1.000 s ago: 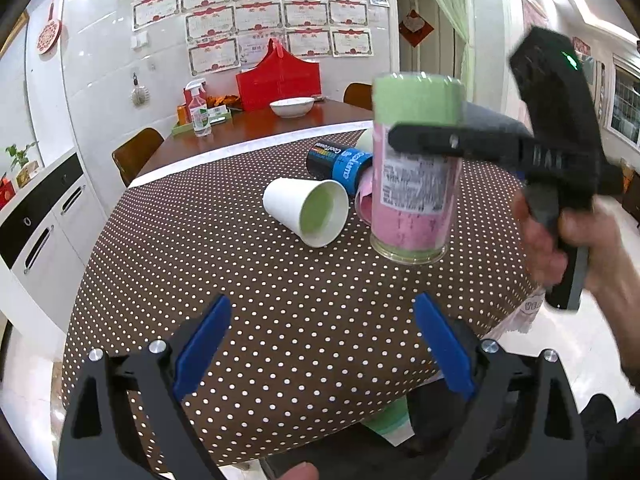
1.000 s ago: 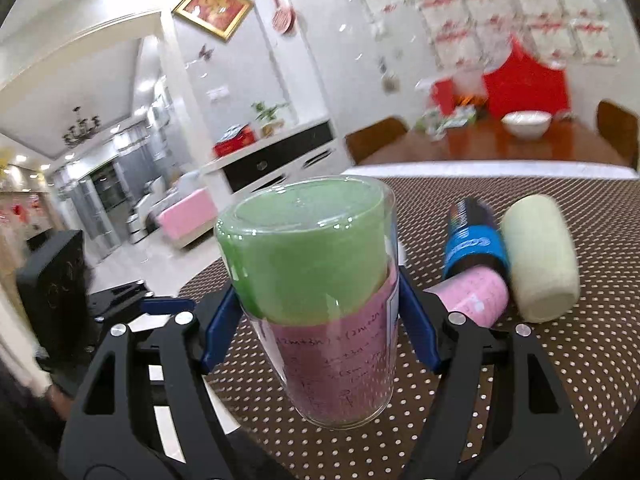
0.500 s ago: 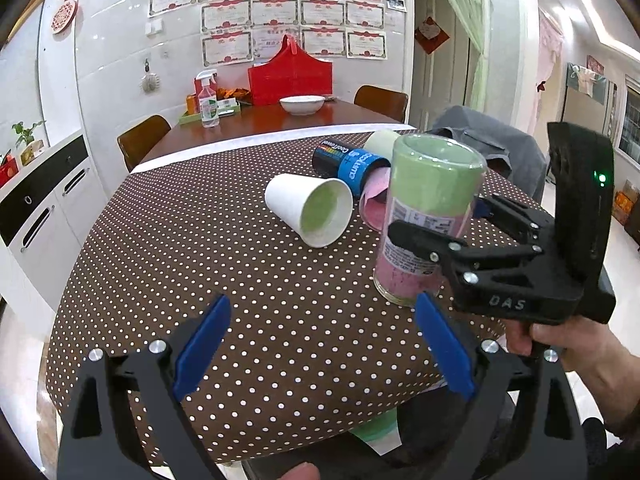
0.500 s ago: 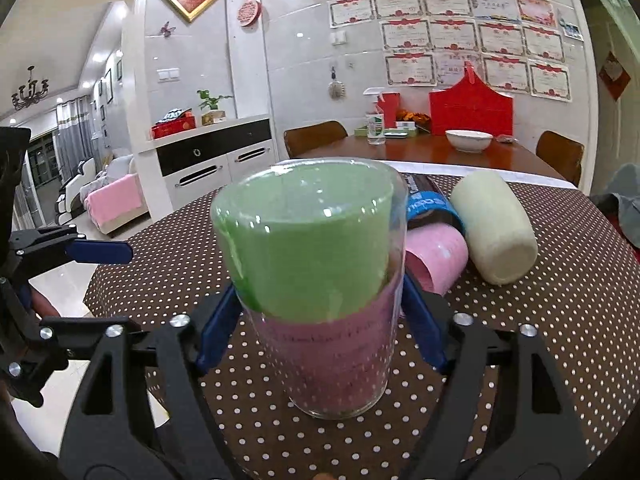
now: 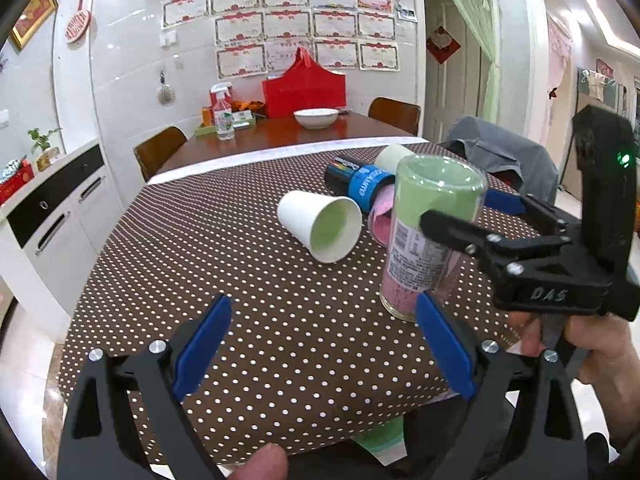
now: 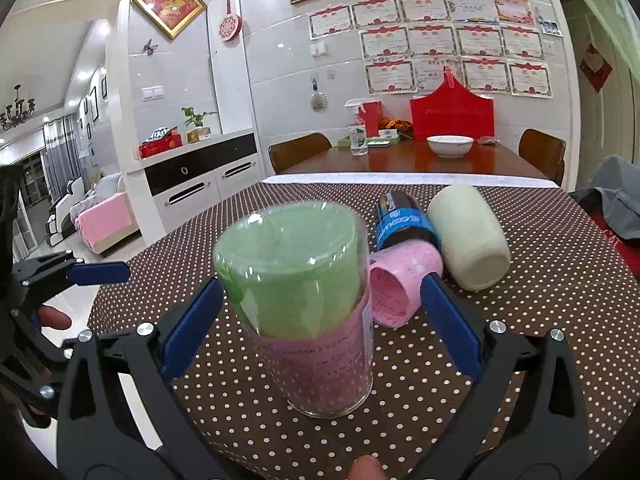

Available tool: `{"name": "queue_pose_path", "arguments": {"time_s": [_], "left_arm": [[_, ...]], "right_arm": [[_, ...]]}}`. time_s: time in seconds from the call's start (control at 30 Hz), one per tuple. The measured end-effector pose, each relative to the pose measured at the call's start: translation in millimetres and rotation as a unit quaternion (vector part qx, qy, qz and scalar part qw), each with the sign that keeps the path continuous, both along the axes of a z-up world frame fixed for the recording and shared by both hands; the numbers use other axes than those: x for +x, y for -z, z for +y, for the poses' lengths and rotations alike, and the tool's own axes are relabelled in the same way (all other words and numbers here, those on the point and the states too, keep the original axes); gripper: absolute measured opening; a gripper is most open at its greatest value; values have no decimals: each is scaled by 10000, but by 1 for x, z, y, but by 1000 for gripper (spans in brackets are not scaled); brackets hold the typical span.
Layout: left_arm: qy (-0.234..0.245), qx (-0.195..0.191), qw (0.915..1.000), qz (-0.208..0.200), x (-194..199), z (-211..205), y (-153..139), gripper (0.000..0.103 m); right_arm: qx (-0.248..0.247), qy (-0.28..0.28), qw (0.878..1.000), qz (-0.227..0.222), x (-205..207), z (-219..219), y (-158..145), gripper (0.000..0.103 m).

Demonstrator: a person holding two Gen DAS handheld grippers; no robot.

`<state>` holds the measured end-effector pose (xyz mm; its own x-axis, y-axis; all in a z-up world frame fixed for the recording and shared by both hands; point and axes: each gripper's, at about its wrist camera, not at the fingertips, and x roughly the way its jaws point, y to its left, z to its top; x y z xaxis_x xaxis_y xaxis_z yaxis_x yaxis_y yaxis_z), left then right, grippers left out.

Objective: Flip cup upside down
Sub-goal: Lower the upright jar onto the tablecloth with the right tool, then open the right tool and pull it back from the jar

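Polka-dotted brown tabletop (image 6: 520, 360) carries the clear cup (image 6: 308, 304), mouth down, green and pink liners inside. It stands upright between my right tool's (image 6: 320, 316) spread pads, apparently untouched. My left tool (image 5: 320, 348), also apart, sits farther from the cup.

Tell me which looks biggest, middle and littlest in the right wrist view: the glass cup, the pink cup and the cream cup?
1. glass cup, biggest, but it stands nearest the camera, which inflates it.
2. cream cup, lying on its side farther back.
3. pink cup, lying beside it, partly hidden by the glass cup, so this last ranking is unsure.
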<state>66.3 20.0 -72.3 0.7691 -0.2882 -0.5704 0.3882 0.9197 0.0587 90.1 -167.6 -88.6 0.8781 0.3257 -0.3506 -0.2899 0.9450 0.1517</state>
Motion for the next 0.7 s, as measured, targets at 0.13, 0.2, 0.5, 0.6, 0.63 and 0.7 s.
{"name": "queue_pose_path", "arguments": {"time_s": [0.13, 0.2, 0.5, 0.6, 0.63, 0.7], "left_arm": [[-142, 2, 9997, -214, -6, 0, -7, 91], [-233, 54, 9989, -406, -12, -2, -11, 91], [-767, -50, 9909, -1101, -36, -11, -40, 92], [-945, -171, 9876, -1240, -46, -11, -49, 92], [-982, -221, 9867, -1275, -48, -10, -52, 92], [-1065, -316, 9843, -1371, -57, -10, -58, 92]], "right_arm": [[-3, 205, 9998, -79, -10, -7, -15, 97], [31, 328, 9994, -142, -17, -11, -26, 97], [210, 850, 9960, -170, -49, -23, -64, 97], [260, 1092, 9936, -124, -62, -26, -74, 97], [254, 1164, 9928, -127, -66, -26, -76, 97], [192, 1352, 9905, -170, -76, -25, -81, 97]]}}
